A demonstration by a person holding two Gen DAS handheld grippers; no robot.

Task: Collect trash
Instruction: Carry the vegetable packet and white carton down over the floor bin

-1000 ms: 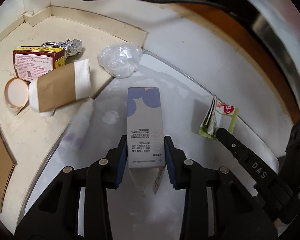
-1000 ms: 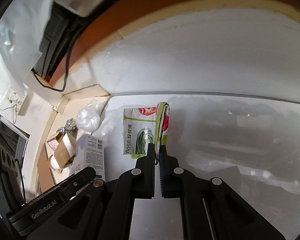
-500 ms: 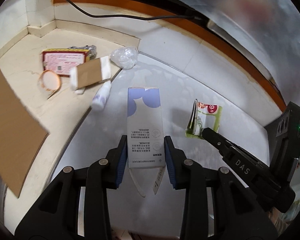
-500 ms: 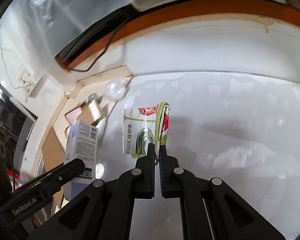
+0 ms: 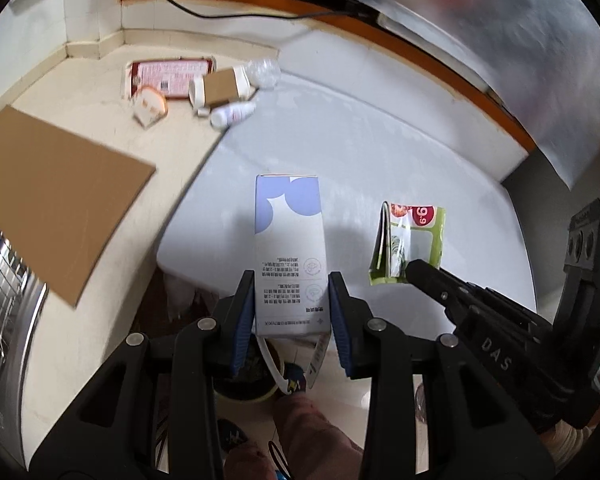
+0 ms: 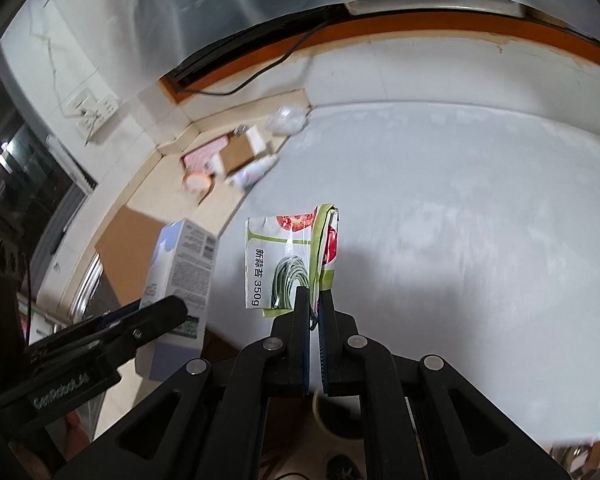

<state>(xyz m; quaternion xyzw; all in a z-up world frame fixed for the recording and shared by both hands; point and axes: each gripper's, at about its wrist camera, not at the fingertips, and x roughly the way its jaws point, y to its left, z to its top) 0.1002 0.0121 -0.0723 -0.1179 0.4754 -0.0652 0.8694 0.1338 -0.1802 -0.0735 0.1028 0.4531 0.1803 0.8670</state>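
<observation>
Here the left gripper (image 5: 292, 316) has its blue-padded fingers (image 5: 242, 320) clamped on the sides of a tall white carton with lilac blobs and small grey print (image 5: 290, 256), which stands out straight ahead of the fingertips, lifted above the pale grey-white bench (image 5: 380, 144). To the right of those fingers, the right gripper (image 6: 314, 308) is closed flat on the lower edge of a folded green-and-white plastic food wrapper with a red tomato print (image 6: 290, 260), which rises straight up from its fingers (image 6: 302, 312), also off the surface.

Far ahead of the left fingers and off to their left, a heap of litter lies on a cream tiled ledge (image 5: 80, 92) at the corner of the room: a flat red-and-pink printed box (image 5: 168, 74), a brown paper cup with a white rim lying on its side (image 5: 224, 86), a round orange-rimmed lid (image 5: 150, 106), a small white plastic bottle on its side (image 5: 232, 114) and a crumpled clear plastic wrap (image 5: 264, 72). All of it sits well apart from both grippers, with bare bench between.

Left of the left fingers a flat brown cardboard sheet (image 5: 56, 200) covers part of the ledge, and a wire rack (image 5: 0, 308) shows at the far left edge. Beyond the litter a black cable (image 5: 228, 14) runs along the orange-brown window frame (image 5: 440, 64). Beneath the left fingers, past the bench's near edge, a dark round bin with a yellowish rim (image 5: 244, 384) and a person's trouser leg (image 5: 312, 436) are visible on the floor.
</observation>
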